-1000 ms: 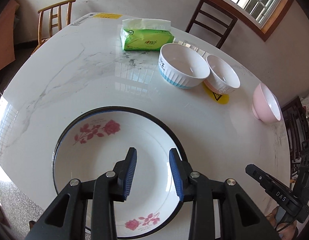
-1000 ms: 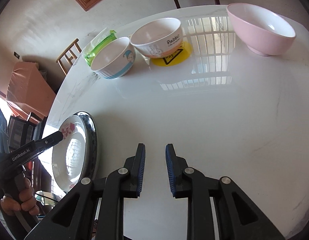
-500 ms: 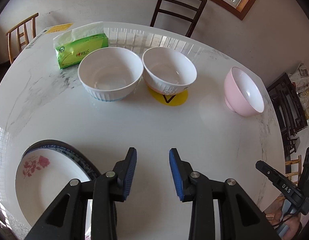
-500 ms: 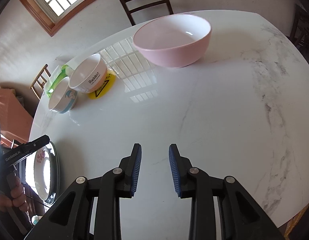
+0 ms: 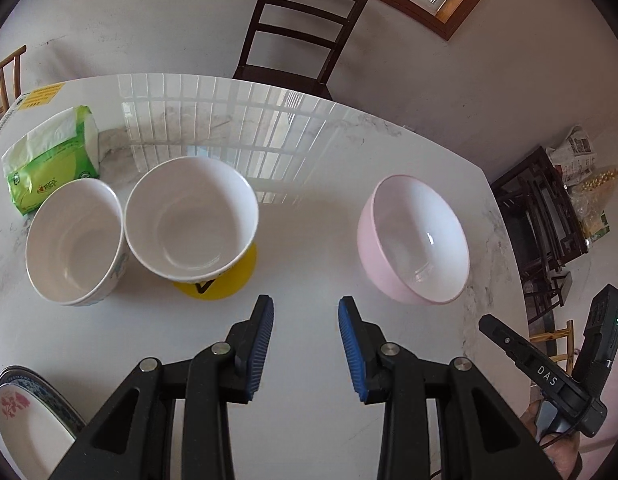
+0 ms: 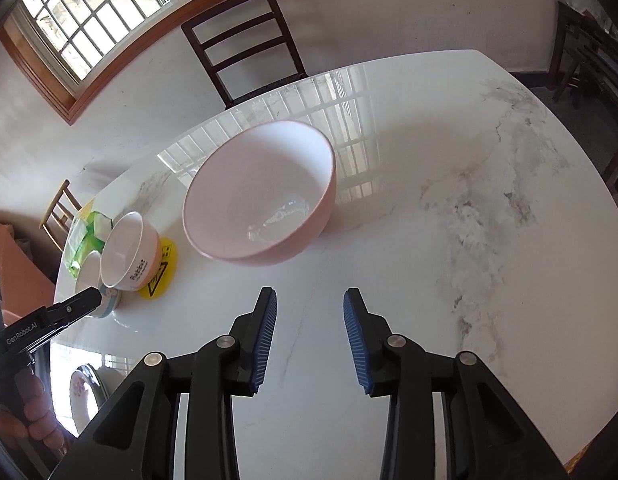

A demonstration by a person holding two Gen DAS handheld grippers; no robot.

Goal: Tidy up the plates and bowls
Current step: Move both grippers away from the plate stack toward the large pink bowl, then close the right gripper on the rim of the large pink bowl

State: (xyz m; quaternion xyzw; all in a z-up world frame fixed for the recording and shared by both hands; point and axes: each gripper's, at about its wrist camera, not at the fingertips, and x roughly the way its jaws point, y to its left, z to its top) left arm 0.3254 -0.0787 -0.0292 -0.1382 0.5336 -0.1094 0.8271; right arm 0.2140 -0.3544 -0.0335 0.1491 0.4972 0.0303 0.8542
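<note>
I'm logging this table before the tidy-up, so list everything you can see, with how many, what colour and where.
pink bowl: one, pink outside and white inside, alone on the right part of the table
white bowls: two, white, side by side at the left; one stands on a yellow disc
yellow disc: one, yellow with black mark, under that bowl
tissue pack: one, green and white, behind the bowls at far left
flowered plate: one seen, white with red flowers, near left edge, on a dark-rimmed dish
table: one, white marble
chairs: dark one behind table, more at the sides
left gripper: jaws open, empty
right gripper: jaws opening, empty
</note>
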